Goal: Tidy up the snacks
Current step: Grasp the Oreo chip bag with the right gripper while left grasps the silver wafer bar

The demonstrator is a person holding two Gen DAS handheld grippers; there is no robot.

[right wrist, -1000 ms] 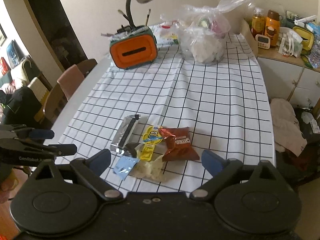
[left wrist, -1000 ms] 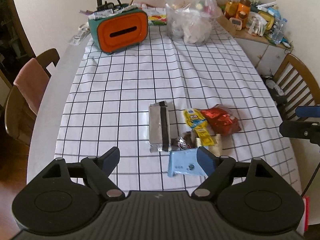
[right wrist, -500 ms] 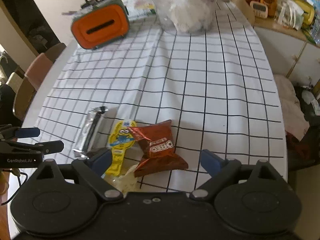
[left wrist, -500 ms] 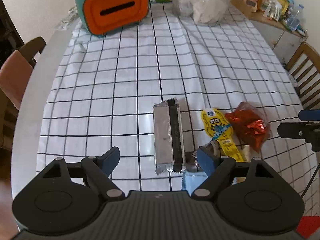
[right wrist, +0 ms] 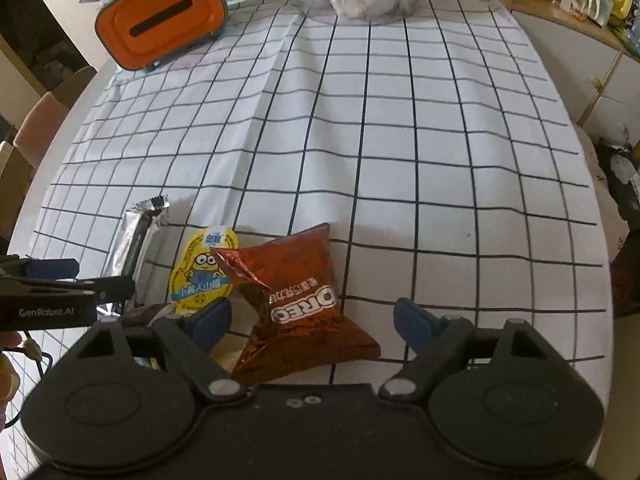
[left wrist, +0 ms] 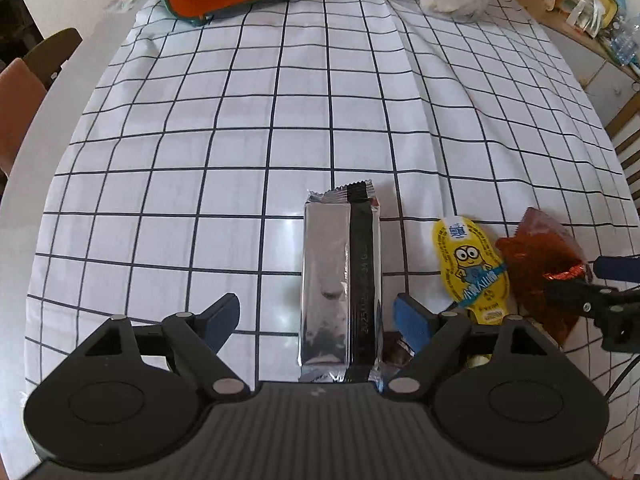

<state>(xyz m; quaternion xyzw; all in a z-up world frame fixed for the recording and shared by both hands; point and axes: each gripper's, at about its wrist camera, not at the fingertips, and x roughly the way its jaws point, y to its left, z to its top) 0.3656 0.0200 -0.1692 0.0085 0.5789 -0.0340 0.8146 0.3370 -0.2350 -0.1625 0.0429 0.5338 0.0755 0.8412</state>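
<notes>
Nothing sorted yet: my left gripper (left wrist: 316,316) gapes empty over the silver wafer bar (left wrist: 340,276), right gripper (right wrist: 312,320) closing around the Oreo pouch (right wrist: 296,300), not yet gripped

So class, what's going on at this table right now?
A person holds a gripper in each hand over a small heap of snacks on a checked tablecloth. The left gripper hangs open over the silver bar packet, which lies between its fingers but isn't gripped. The right gripper straddles the red Oreo bag, its fingers closing but not yet touching it. The yellow Minions packet lies between the two snacks, partly under the Oreo bag. Nothing is lifted.
</notes>
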